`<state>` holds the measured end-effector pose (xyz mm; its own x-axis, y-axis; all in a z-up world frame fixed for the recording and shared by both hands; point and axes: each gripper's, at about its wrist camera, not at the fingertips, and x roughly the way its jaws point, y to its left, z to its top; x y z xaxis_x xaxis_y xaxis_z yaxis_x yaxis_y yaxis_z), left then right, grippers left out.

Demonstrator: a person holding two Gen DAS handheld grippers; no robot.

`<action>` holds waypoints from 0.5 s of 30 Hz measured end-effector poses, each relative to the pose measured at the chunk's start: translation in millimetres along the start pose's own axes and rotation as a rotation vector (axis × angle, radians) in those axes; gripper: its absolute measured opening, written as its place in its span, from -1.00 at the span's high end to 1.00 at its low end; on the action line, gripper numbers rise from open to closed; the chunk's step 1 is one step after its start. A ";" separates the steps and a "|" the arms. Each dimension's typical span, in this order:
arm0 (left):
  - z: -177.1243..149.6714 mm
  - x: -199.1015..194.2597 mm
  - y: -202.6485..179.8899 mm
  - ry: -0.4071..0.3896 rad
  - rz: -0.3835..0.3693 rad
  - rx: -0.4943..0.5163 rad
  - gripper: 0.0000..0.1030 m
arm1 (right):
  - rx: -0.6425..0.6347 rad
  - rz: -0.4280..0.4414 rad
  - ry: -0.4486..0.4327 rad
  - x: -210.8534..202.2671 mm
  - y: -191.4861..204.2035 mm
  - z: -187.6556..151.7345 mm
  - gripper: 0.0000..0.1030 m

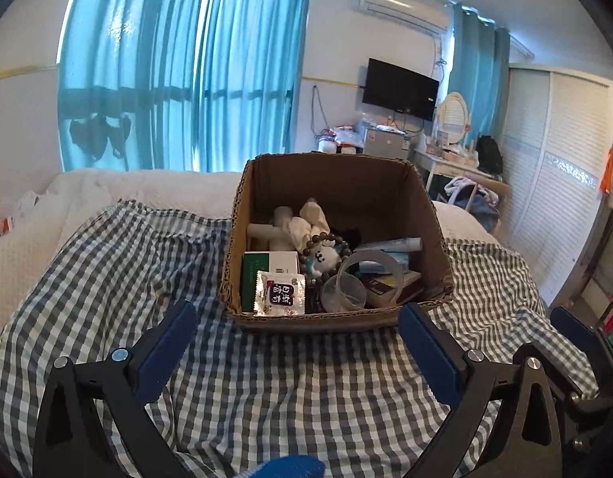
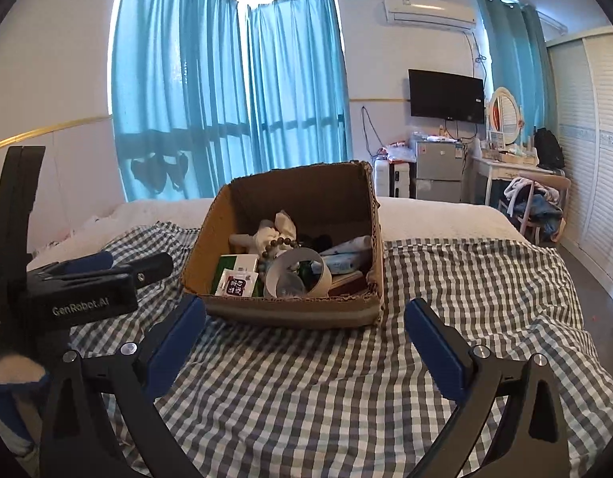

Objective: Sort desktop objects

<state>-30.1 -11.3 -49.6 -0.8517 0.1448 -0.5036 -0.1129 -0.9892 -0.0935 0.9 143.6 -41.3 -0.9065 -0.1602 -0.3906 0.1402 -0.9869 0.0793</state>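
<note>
Checked cloth point(image 1: 306, 378) is covering the bed, wrinkled, running under everything in the foreground. Turquoise curtains point(image 1: 179, 67) are hanging behind, w/ a wall TV point(image 1: 400, 88) and AC unit point(image 1: 406, 8) off to the right.

Cardboard box point(image 1: 338, 318) is sitting on the cloth, flaps gone, top open, dead ahead of both grippers. It's holding the sorted bits, all piled together: green-and-white carton point(image 1: 266, 269) standing at the near left wall, a white snack packet point(image 1: 280, 292) leaning in front of it, clear tape roll point(image 1: 372, 275) lying at the near right w/ a small clear cup point(image 1: 344, 292) touching it. Bead bracelet point(image 1: 326, 241) is draping round a small white plush point(image 1: 322, 258) mid-box. Crumpled tissue point(image 1: 312, 219) and a pale T-shaped piece point(image 1: 266, 231) are lying toward the back left; a light-blue tube point(image 1: 390, 245) is resting along the right side. Dark items in the far corner — can't make out what.

Left gripper point(image 1: 298, 330) is hovering low over the cloth just short of the box's near wall, blue pads spread wide, nothing between them. Right gripper point(image 2: 306, 326) is doing the same from slightly further right, pads spread wide, gripping nothing, near wall of the box just beyond the tips. In the right wrist view the left unit is showing side-on at the left edge.
</note>
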 end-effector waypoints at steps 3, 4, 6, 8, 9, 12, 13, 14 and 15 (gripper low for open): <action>-0.3 0.1 -3.3 0.001 0.015 0.023 -1.00 | 0.003 -0.004 0.006 0.8 -0.4 -0.9 -0.95; -0.7 0.3 -4.2 0.005 0.010 0.027 -1.00 | 0.004 -0.006 0.006 0.9 -0.2 -0.9 -0.95; -1.6 0.6 -5.9 0.010 0.004 0.033 -1.00 | 0.003 -0.008 0.007 0.9 0.2 -0.5 -0.95; -2.6 0.6 -8.1 0.014 0.003 0.042 -1.00 | -0.003 -0.010 0.017 2.3 1.4 -0.4 -0.95; -3.1 0.8 -8.4 0.017 0.004 0.045 -1.00 | -0.006 -0.009 0.022 3.0 2.1 -0.5 -0.95; -4.0 1.3 -9.1 0.029 -0.003 0.047 -1.00 | -0.010 -0.007 0.025 2.6 3.8 -1.1 -0.95; -4.0 1.6 -9.6 0.030 -0.003 0.050 -1.00 | -0.011 -0.007 0.026 2.3 3.7 -1.1 -0.95; -4.5 1.5 -10.4 0.031 0.001 0.054 -1.00 | -0.010 -0.006 0.026 2.2 3.4 -1.0 -0.95; -4.6 2.3 -10.9 0.033 0.002 0.056 -1.00 | -0.008 -0.006 0.026 2.4 3.6 -1.2 -0.95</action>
<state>-28.4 -0.1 -53.7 -0.8347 0.1422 -0.5321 -0.1404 -0.9891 -0.0442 -0.2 139.7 -43.0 -0.8968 -0.1546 -0.4145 0.1380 -0.9880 0.0697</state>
